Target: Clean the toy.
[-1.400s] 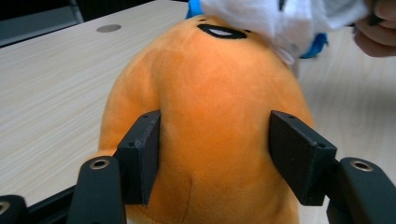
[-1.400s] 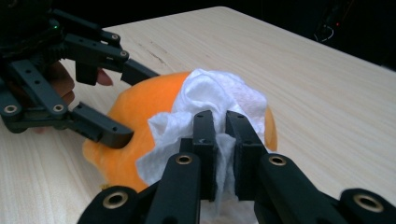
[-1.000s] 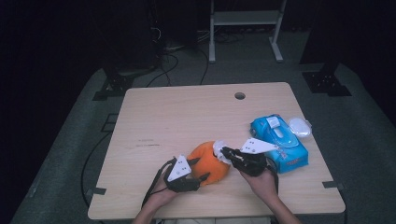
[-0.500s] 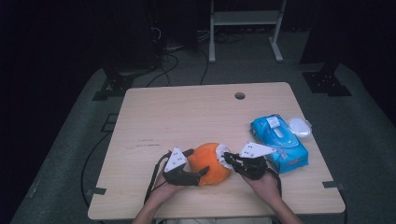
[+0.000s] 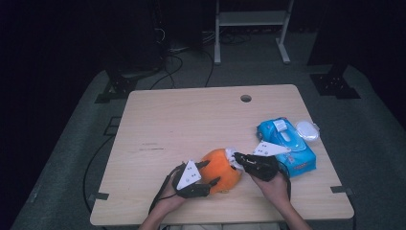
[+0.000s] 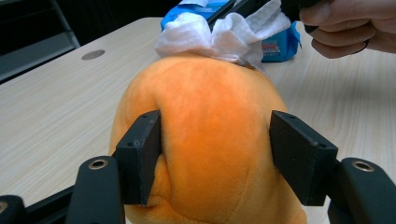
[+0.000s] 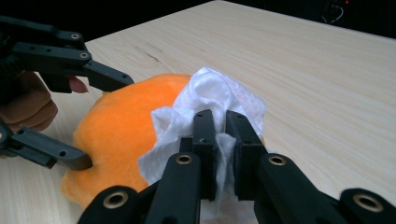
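Orange plush toy (image 5: 220,168) sits on the wooden table (image 5: 191,120), at the near edge, roughly centre, between the two hands. Soft, rounded, fuzzy surface; it rests directly on the tabletop.

Left gripper (image 5: 207,175): jaws straddle the toy from the person's left side. In the left gripper view the left pad (image 6: 140,156) presses into the plush (image 6: 210,140) and dents it; the right pad stands just beside the toy's flank, contact there hard to judge. Jaws have just been closing, with the toy between them.

Right gripper (image 5: 235,159): jaws pressed together on a white wipe (image 7: 205,102), pinched in a crumpled bunch. In the right gripper view the wipe drapes over the top of the toy (image 7: 121,126), touching the plush. In the left gripper view the wipe (image 6: 219,35) sits bunched on the crown of the toy, with the right hand (image 6: 350,25) behind it.

Blue wipes pack (image 5: 287,143) lies on the table to the right of the toy, just behind the right gripper. A small white oval lid (image 5: 307,129) lies at the pack's far right corner. A round hole (image 5: 245,98) shows near the table's far edge.
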Demonstrator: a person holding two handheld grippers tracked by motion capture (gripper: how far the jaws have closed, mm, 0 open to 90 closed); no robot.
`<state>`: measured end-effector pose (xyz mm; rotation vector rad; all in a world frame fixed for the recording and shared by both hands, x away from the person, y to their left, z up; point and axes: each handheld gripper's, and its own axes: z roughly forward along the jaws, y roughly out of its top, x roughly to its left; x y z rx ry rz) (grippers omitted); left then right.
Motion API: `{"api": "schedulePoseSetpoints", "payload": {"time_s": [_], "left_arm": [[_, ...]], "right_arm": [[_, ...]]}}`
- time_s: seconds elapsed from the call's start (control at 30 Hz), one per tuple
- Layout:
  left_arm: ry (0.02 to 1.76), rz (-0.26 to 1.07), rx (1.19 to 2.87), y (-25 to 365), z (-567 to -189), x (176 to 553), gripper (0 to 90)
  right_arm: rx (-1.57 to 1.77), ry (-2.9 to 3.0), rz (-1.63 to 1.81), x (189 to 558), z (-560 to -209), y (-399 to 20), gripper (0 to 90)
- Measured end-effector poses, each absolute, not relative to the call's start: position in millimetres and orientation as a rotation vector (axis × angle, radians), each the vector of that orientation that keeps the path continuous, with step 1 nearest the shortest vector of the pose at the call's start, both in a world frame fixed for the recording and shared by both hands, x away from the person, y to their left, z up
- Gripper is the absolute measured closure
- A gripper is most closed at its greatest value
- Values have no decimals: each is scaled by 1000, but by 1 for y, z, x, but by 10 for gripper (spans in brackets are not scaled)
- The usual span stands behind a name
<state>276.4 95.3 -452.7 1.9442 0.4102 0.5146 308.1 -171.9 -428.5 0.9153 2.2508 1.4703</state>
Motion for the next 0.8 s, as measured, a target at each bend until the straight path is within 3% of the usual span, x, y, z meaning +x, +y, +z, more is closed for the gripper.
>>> {"api": "schedulePoseSetpoints", "payload": {"time_s": [0.27,0.4,0.47,0.5,0.53,0.57,0.6,0.63,0.7,0.8], "left_arm": [[421,504,1942,97,-454,275,363],[419,491,1926,99,-449,278,351],[467,452,1876,105,-443,282,223],[510,457,1858,107,-441,285,223],[586,459,1867,111,-445,290,109],[607,418,1869,112,-449,293,106],[613,370,1872,113,-452,294,123],[599,350,1869,113,-453,293,199],[563,387,1884,109,-452,289,300],[506,430,1896,99,-451,282,352]], "right_arm": [[743,2274,1429,293,-414,-147,818],[802,2278,1420,303,-421,-158,819],[816,2295,1413,301,-428,-161,822],[816,2295,1413,301,-428,-161,822],[790,2305,1431,298,-428,-159,823],[782,2314,1449,297,-427,-158,823],[774,2319,1447,295,-426,-156,822],[760,2319,1440,295,-425,-155,823],[779,2310,1439,298,-423,-159,822],[887,2262,1468,307,-424,-172,823]]}}
